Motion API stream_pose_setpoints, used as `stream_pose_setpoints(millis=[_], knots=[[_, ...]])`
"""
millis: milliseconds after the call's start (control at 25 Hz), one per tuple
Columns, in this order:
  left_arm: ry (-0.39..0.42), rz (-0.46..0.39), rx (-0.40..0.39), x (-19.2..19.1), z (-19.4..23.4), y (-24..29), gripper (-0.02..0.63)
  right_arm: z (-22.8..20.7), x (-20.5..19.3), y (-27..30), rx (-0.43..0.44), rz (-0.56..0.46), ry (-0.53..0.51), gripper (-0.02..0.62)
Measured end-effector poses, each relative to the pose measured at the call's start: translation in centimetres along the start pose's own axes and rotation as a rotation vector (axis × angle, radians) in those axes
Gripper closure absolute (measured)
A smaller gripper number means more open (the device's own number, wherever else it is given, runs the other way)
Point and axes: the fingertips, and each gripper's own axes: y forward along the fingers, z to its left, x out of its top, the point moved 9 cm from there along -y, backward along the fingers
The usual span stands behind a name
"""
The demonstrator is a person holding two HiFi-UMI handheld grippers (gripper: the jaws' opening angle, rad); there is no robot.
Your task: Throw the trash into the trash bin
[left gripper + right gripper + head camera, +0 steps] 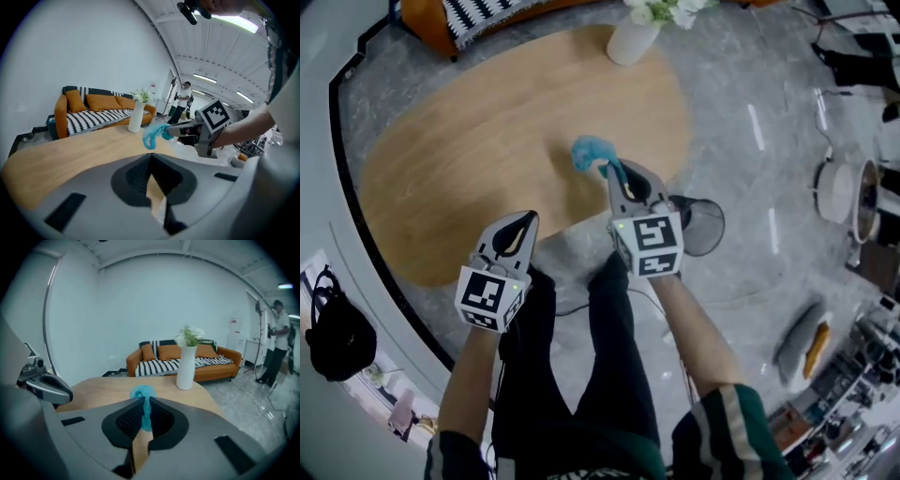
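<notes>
A crumpled blue piece of trash [592, 152] hangs above the near edge of the oval wooden table [469, 159], pinched in my right gripper [614, 171], which is shut on it. In the right gripper view the blue trash [143, 393] bulges out past the closed tips [144, 404]. The left gripper view shows the trash [152, 136] sticking out of the right gripper [169, 132]. A black mesh trash bin [705, 227] stands on the floor just right of the right gripper, partly hidden by it. My left gripper [526, 221] is over the table's near edge, shut and empty [150, 157].
A white vase [633, 39] with flowers stands at the table's far edge. An orange sofa [206, 363] with a striped throw lines the wall. A person [275, 343] stands at the far right. A black bag [337, 333] lies on the left; clutter fills the right floor.
</notes>
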Motion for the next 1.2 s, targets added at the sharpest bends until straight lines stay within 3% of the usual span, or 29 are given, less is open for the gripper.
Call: stream_pose_setpoints(millis=[520, 920, 1200], knots=[[0.141, 0.09, -0.206, 2.7, -12.0, 11.3, 0.609, -13.5, -8.5, -13.9, -0.251, -0.053, 0.221, 0.591], [0.211, 0.148, -0.31, 3.1, -20.5, 19.4, 0.608, -21.2, -19.7, -20.5, -0.405, 0.035, 0.354, 0.591], [0.246, 0.171, -0.353, 1.8, -24.5, 24.2, 0.609, -25.2, -31.0, -20.6, -0.482, 0.192, 0.458, 0.591]])
